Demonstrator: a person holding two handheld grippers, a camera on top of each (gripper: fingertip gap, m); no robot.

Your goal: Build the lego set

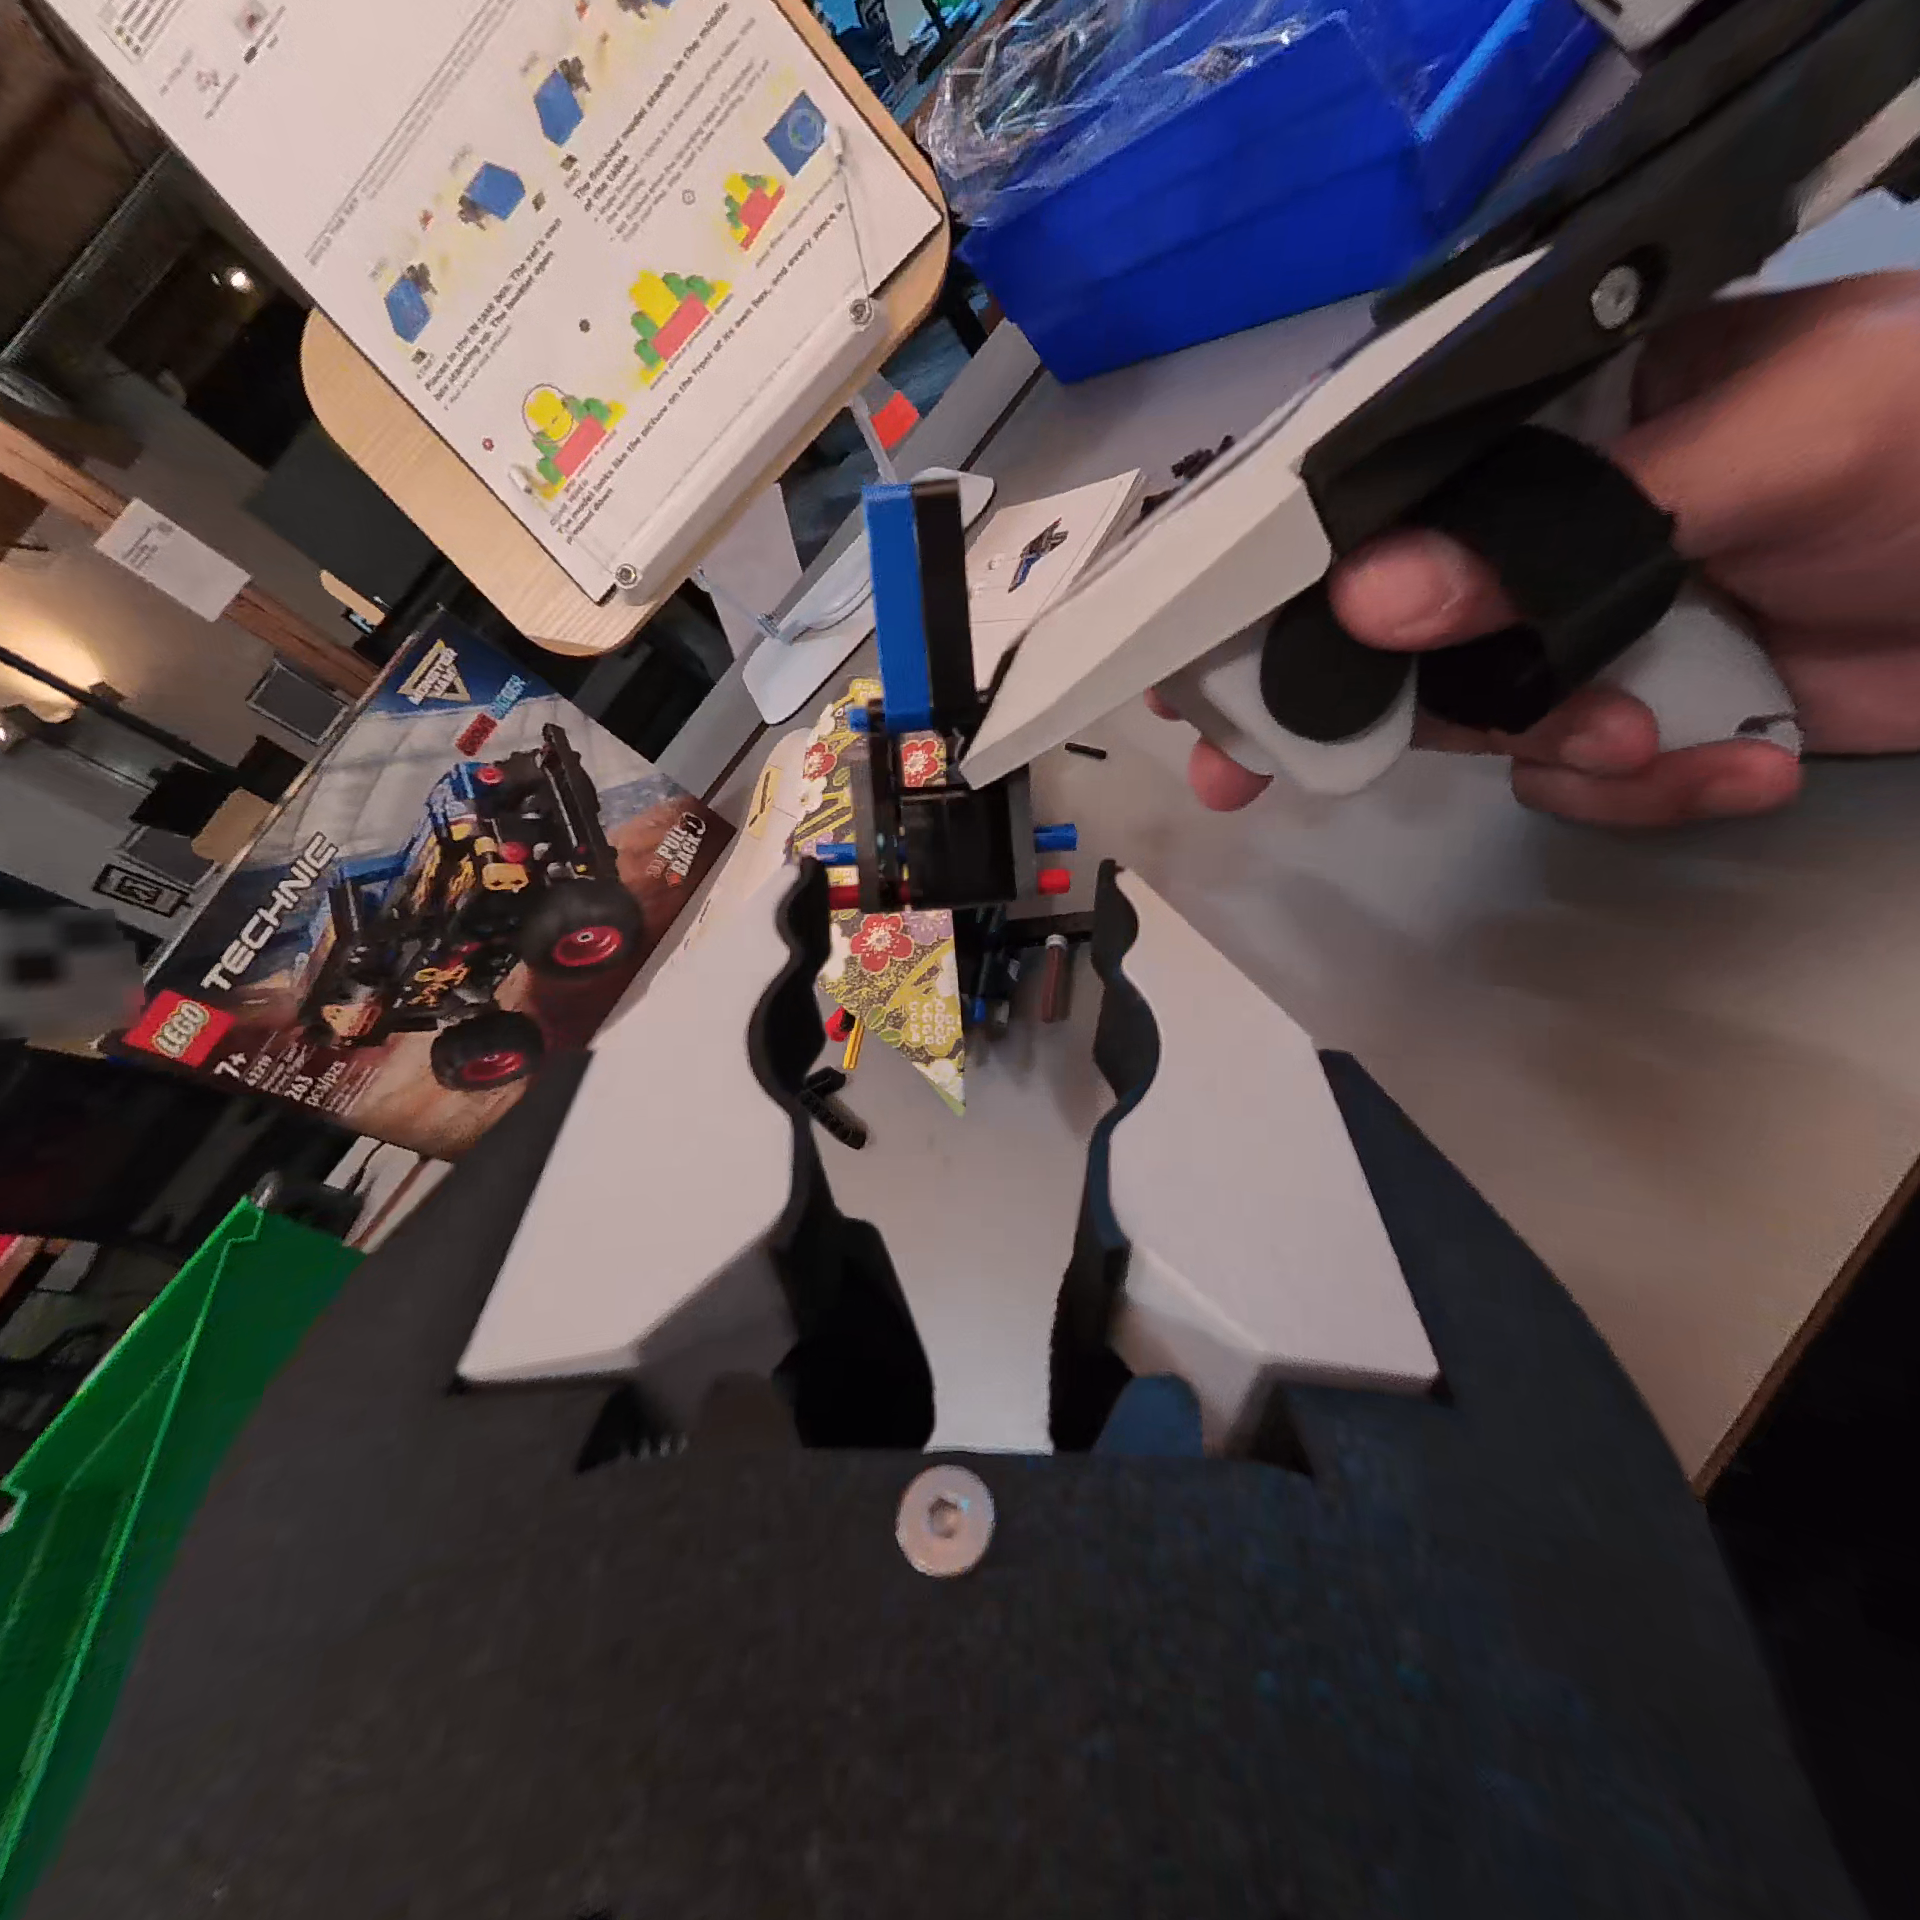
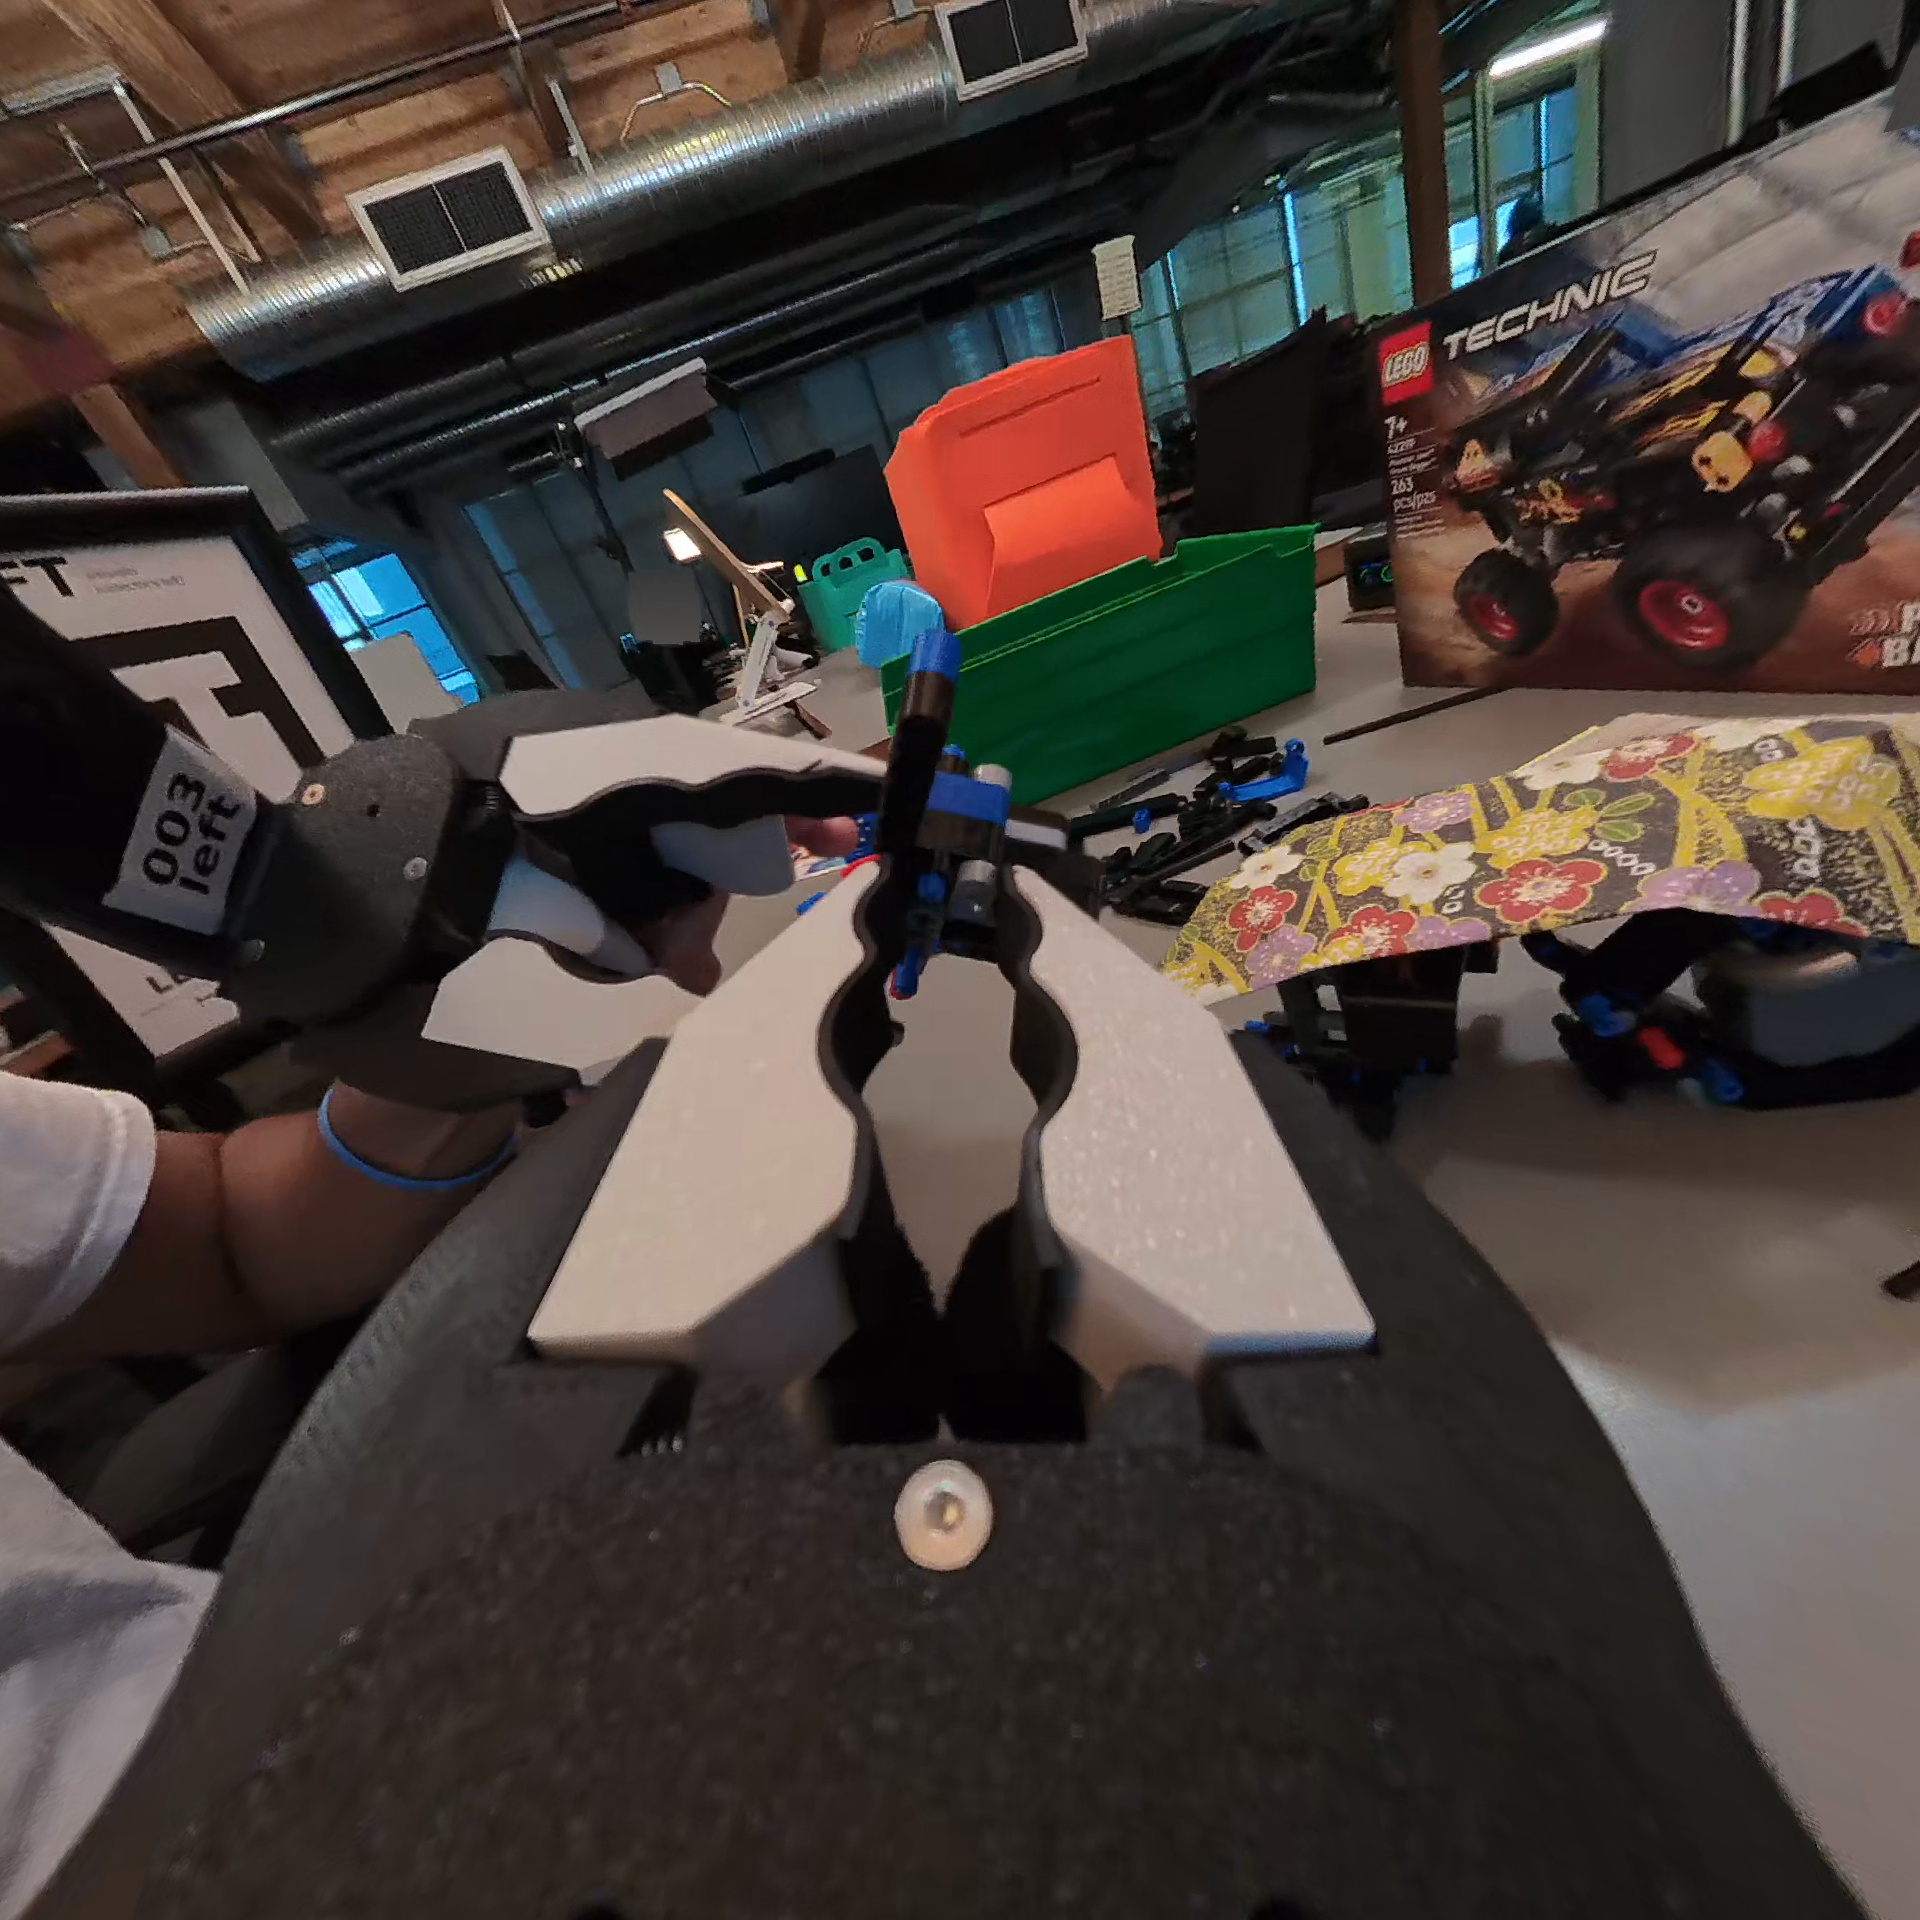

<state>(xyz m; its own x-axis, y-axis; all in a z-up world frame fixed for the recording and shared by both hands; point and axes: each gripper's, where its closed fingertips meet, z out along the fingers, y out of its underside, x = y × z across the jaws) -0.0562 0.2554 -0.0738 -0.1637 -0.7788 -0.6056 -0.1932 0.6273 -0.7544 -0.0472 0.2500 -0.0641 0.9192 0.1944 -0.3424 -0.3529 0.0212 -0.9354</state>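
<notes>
A small lego sub-assembly (image 2: 940, 821) of black beams, an upright blue beam and blue and red pins is held above the table. My right gripper (image 2: 948, 888) is shut on it from below. In the left wrist view the same sub-assembly (image 1: 935, 831) sits between the tips of my open left gripper (image 1: 956, 883), whose fingers straddle it. My right gripper (image 1: 982, 743) comes in from the upper right there. In the right wrist view my left gripper (image 2: 831, 821) reaches in from the left, jaws apart.
The lego box (image 2: 1662, 468) stands at the back right. A flower-patterned paper (image 2: 1558, 852) covers a partly built black chassis (image 2: 1714, 1018). Loose black and blue pieces (image 2: 1195, 821) lie before a green bin (image 2: 1122, 644) holding an orange box (image 2: 1029, 478). An instruction board (image 1: 582, 260) and blue bin (image 1: 1195, 208) stand behind. My two grippers' fingertips are within a few centimetres of each other.
</notes>
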